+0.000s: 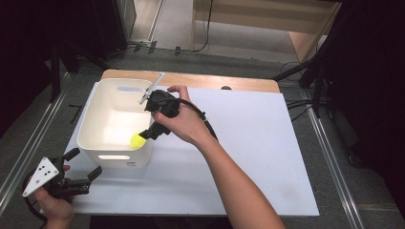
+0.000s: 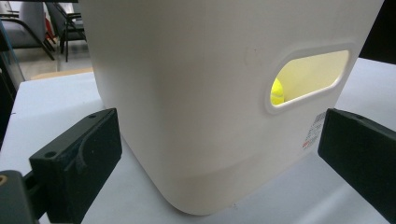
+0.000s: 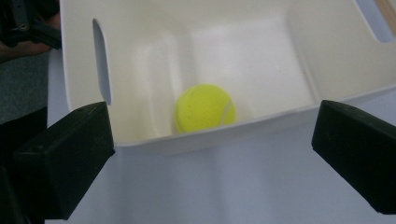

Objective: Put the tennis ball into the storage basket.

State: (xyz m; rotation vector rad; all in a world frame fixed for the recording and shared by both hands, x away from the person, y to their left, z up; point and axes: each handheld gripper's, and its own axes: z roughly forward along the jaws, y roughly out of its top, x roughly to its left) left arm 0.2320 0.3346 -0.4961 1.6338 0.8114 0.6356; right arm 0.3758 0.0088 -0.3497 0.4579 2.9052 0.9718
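Note:
A yellow-green tennis ball point(image 1: 138, 140) point(image 3: 204, 107) lies on the floor of a white plastic bin point(image 1: 90, 114) point(image 3: 261, 125), near its front right corner. A hand holds my right gripper point(image 1: 153, 128) point(image 3: 210, 140) just over the bin's right rim, tilted down toward the ball. Its jaws stand wide open with nothing between them. My left gripper point(image 1: 85, 163) point(image 2: 218, 128) rests low at the table's front left, open, facing the bin's near wall point(image 2: 187, 93). Through that wall's handle slot a sliver of the ball point(image 2: 277, 92) shows.
The bin stands on a white sheet point(image 1: 248, 143) covering a wooden table point(image 1: 215, 80). Grey floor and metal rails point(image 1: 329, 143) run along both sides. Black stands and cables point(image 1: 310, 76) crowd the back right.

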